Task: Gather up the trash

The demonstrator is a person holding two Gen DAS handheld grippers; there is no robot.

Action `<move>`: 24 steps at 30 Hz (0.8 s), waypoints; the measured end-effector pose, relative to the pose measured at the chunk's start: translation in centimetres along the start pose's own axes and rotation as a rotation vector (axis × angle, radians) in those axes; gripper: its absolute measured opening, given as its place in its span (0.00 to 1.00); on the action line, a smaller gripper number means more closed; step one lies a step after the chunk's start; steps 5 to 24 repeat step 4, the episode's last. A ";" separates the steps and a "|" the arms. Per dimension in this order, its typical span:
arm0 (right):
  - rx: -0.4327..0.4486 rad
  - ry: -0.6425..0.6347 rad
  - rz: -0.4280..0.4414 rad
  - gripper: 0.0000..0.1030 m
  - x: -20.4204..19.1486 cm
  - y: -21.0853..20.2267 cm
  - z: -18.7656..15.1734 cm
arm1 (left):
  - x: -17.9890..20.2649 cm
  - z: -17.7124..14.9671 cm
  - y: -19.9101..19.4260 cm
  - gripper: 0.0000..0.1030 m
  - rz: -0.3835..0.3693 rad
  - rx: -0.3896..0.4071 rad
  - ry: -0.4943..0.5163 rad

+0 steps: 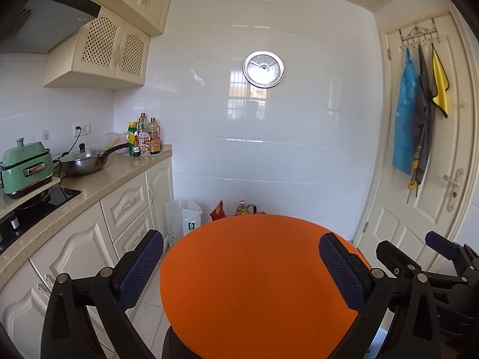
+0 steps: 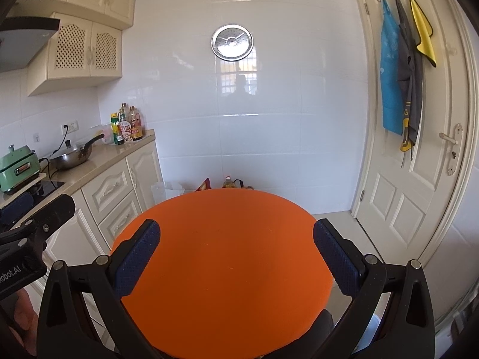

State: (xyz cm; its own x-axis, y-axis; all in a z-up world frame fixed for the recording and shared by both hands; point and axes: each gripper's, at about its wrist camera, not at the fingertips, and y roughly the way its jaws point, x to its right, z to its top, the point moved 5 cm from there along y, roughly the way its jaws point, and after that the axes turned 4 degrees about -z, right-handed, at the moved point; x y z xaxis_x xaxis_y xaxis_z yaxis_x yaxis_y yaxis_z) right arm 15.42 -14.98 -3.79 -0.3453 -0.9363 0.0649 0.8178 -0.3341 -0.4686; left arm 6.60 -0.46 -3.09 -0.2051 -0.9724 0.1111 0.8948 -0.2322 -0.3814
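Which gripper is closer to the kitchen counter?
Left. The left gripper hangs beside the counter; the right gripper is on its far side, toward the door.

White lettering ending in "obot.AI" is read on the black body of the left gripper [image 2: 39, 218], where it enters the right wrist view at the lower left edge; the first letters are cut off by the frame. A yellow letter "G" is seen on the dark grey apron [image 2: 408, 89] hung on the door. A small green square mark is seen on the white bag [image 1: 184, 220] on the floor, but no text on it can be read. Red labels are carried by the sauce bottles [image 1: 149, 140] on the counter, but their print is too small to be made out.
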 end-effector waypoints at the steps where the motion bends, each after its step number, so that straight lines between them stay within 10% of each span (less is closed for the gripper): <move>1: 0.000 -0.001 0.001 1.00 -0.1 0.0 0.0 | 0.0 -0.1 0.0 0.99 -0.003 0.001 -0.001; 24: 0.002 -0.004 0.003 1.00 -0.3 -0.1 0.0 | 0.4 -0.7 -0.5 0.99 0.000 0.006 -0.002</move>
